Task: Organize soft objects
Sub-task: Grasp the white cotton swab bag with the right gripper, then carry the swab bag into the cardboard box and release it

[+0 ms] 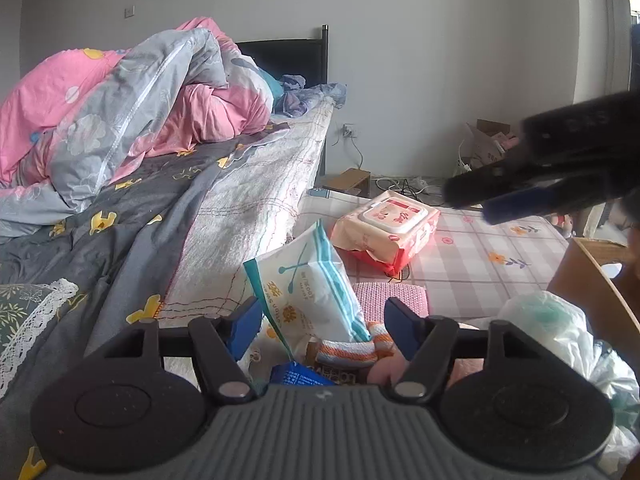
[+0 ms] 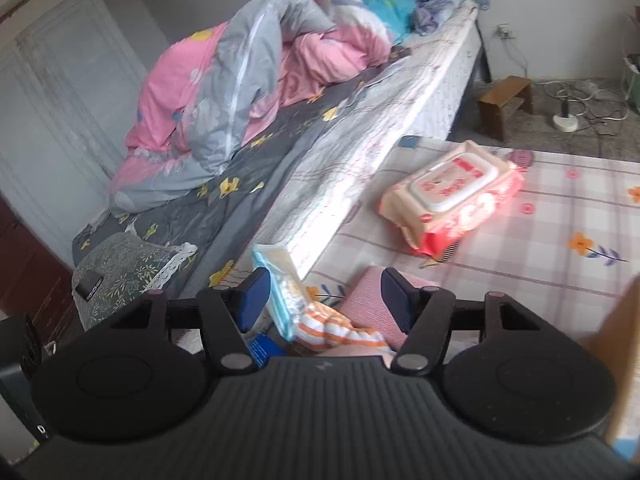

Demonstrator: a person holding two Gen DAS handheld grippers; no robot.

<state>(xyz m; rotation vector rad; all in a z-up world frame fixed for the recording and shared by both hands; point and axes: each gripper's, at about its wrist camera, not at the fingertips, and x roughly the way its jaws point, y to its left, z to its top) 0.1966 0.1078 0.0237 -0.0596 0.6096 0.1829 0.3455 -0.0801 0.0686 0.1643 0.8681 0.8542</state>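
Wipes pack (image 1: 386, 229) lies flat on the checked floor mat (image 1: 480, 256) beside the bed (image 1: 248, 200), long axis slanting toward the far wall. Both hand-held grippers, left (image 1: 324, 322) and right (image 2: 324, 298), gape empty.

Wet-wipes pack (image 2: 454, 196): pink and cream with a hard flip lid, lying flat on the checked floral mat, tilted, well apart from the pile.
Cotton-swab bag (image 1: 310, 284): white with teal stripes, propped upright against the mattress side.
Striped cloth (image 2: 340, 330): orange and white, crumpled at the bag's foot.
Pink knitted piece (image 1: 390, 298): flat, possibly a towel.
White plastic bag (image 1: 560, 332): crinkled, beside the cardboard box.
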